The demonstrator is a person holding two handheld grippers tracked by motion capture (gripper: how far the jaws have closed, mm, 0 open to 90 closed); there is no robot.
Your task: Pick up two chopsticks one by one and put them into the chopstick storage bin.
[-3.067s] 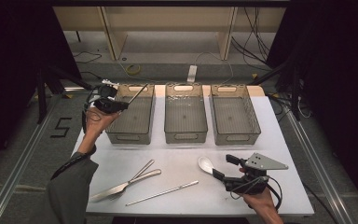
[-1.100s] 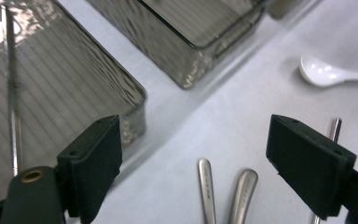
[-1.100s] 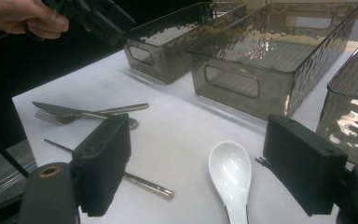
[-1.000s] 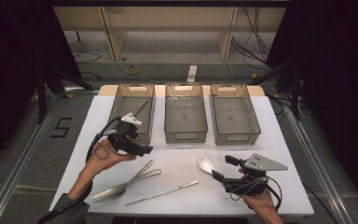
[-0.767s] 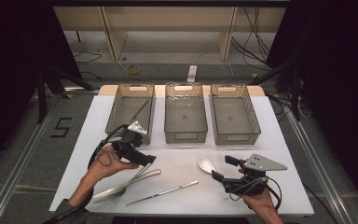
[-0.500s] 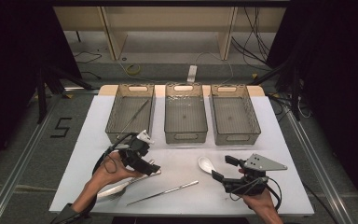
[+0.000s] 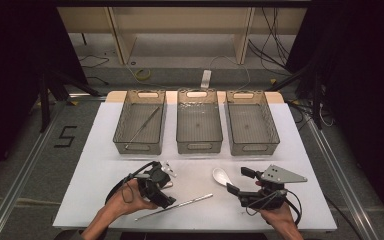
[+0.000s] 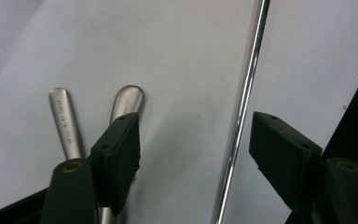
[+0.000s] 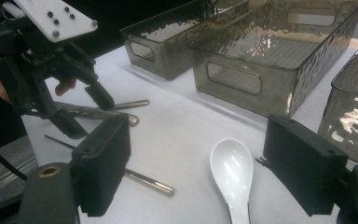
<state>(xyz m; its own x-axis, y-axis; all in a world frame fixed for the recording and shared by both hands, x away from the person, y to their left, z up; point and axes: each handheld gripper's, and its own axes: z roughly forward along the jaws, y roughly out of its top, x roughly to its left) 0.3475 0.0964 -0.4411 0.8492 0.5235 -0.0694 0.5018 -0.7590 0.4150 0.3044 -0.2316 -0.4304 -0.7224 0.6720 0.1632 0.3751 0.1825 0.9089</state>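
Hovering left gripper tilts down over the chopstick.

A white surface is seen, set on a grey floor marked with a black "5". Beyond it, a pale wooden shelf is flanked by black curtains. Cables are strewn on the floor beneath the shelf.
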